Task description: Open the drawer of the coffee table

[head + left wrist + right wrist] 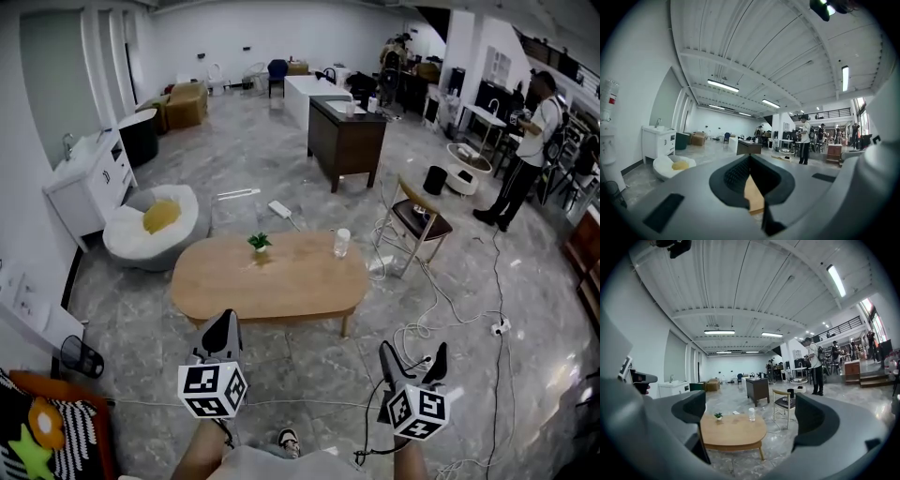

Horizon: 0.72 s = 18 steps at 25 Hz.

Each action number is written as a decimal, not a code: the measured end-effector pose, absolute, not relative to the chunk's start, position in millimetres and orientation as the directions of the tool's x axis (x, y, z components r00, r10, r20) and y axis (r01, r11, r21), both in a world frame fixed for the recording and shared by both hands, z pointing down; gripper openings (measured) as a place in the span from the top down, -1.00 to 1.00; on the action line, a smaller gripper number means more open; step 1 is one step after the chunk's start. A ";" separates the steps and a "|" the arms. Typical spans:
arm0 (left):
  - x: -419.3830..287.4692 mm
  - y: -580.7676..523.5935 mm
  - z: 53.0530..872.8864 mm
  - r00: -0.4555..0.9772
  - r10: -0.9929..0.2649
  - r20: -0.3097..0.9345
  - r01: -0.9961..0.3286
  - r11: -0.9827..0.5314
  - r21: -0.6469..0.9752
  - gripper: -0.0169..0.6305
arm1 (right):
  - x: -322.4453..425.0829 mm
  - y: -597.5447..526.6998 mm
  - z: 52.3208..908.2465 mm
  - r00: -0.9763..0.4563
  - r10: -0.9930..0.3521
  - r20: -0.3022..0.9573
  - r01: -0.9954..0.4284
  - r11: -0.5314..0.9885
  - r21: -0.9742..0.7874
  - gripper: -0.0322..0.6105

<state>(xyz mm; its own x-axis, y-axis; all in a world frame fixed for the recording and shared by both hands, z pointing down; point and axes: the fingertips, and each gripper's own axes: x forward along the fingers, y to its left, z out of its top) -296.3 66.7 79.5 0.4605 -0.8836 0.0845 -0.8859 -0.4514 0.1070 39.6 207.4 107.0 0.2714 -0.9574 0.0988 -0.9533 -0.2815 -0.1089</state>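
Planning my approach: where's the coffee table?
The coffee table sits centre of the head view, between the white beanbag at left and the chair at right.

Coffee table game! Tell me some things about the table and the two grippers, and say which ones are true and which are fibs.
1. A green plant sits on the coffee table. True.
2. The right gripper is shut. False: its jaws stand apart with nothing between them.
3. The left gripper is gripping the table. False: it is held short of the table, with its jaws together on nothing.
4. A wooden chair stands near the table's right end. True.
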 end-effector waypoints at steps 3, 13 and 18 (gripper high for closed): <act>-289.1 34.6 80.3 0.474 -0.876 0.087 -0.879 -0.465 0.109 0.97 | 44.0 175.8 102.0 0.279 -0.956 0.094 -0.952 -0.288 -0.106 -0.93; -275.9 -40.4 99.4 0.483 -0.871 0.094 -0.871 -0.466 0.155 0.97 | 57.2 122.3 111.5 0.309 -0.942 0.132 -0.945 -0.320 -0.070 -0.93; -265.7 -50.5 125.3 0.482 -0.863 0.151 -0.872 -0.456 0.179 0.97 | 69.3 110.5 125.5 0.313 -0.933 0.178 -0.943 -0.328 -0.060 -0.93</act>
<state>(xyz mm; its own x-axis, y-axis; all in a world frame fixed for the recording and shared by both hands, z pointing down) -265.7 -50.5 125.3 0.4820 -0.8630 0.1512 -0.8720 -0.4556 0.1791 69.3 110.5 125.5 0.3131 -0.9329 0.1777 -0.9428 -0.3278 -0.0598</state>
